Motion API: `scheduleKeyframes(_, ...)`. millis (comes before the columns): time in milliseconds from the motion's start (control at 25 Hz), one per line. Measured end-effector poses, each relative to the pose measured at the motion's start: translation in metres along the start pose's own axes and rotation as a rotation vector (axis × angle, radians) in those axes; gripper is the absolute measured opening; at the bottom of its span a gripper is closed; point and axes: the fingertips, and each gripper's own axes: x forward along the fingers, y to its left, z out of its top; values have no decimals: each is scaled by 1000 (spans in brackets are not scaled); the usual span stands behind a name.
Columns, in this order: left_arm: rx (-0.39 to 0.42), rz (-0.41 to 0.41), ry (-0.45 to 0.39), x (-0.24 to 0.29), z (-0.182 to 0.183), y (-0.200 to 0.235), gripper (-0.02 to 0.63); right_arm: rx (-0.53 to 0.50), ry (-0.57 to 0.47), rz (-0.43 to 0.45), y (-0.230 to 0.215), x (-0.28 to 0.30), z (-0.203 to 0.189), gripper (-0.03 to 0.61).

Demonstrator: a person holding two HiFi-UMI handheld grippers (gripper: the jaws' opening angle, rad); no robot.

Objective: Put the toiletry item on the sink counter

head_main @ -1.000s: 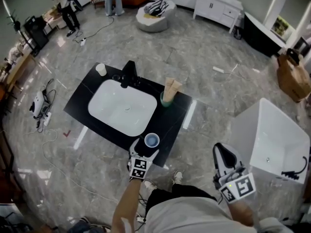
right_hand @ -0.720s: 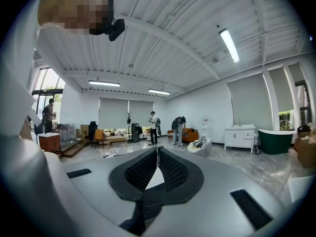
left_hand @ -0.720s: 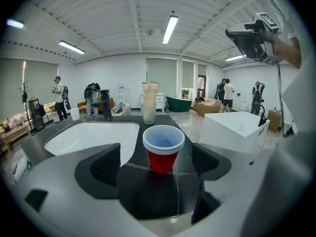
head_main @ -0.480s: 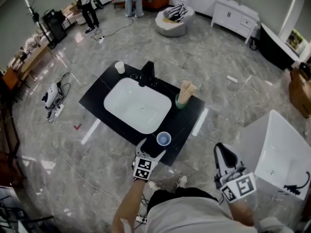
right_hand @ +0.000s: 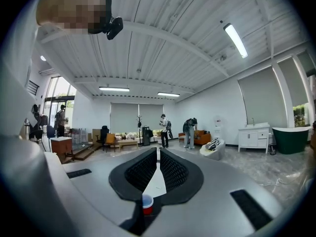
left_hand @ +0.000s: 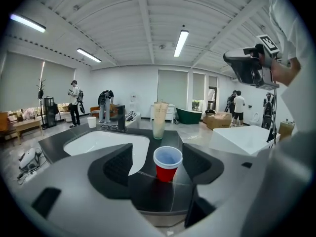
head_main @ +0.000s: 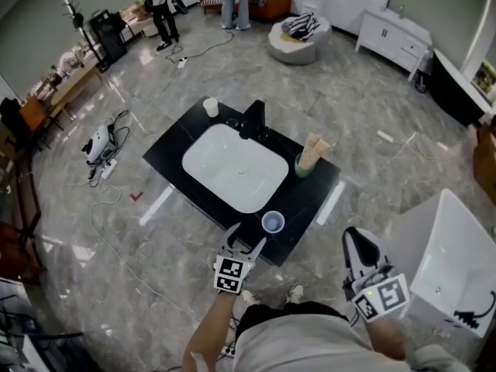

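Note:
A red cup [head_main: 271, 222] with a pale blue inside stands upright on the near corner of the black sink counter [head_main: 314, 196]. My left gripper [head_main: 246, 237] hovers just off that corner, a little short of the cup. In the left gripper view the cup [left_hand: 167, 166] shows beyond the left gripper [left_hand: 158, 157], whose jaws have just been closing; nothing touches the pads. My right gripper [head_main: 355, 242] is held off to the right over the floor. In its own view the right gripper [right_hand: 158, 169] has its pads together and holds nothing.
The counter holds a white basin [head_main: 236, 169], a black faucet [head_main: 253, 119], a green holder with tan sticks [head_main: 308, 160] and a white cup [head_main: 210, 107]. A white tub [head_main: 449, 262] stands at the right. Cables [head_main: 108, 142] lie on the floor at the left. People stand far off.
The left gripper has drawn back and risen from around the red cup, which stays on the counter corner. Its jaws look narrower. The right gripper has barely shifted.

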Motion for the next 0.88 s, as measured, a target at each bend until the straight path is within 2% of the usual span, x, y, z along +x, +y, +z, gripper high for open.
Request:
scheduleKeyframes(480,-16,43,-100,-29,31,8,190,-1,-23,57,6,12,5,43)
scheduleKeyframes(560,-27,35,-113,-33,35,7,133,-1,-28,56,6,12,6,43)
scheduleKeyframes(640,-39,33,-130,-37,42,6,46,0,-31,50,5,11,7,43)
scheduleKeyframes(680,-43,36,-138,-39,45,6,27,2,-32,46,3,11,7,43)
scheduleKeyframes(880,-65,38,-177,-50,62,7,3,13,-28,24,-2,7,5,43)
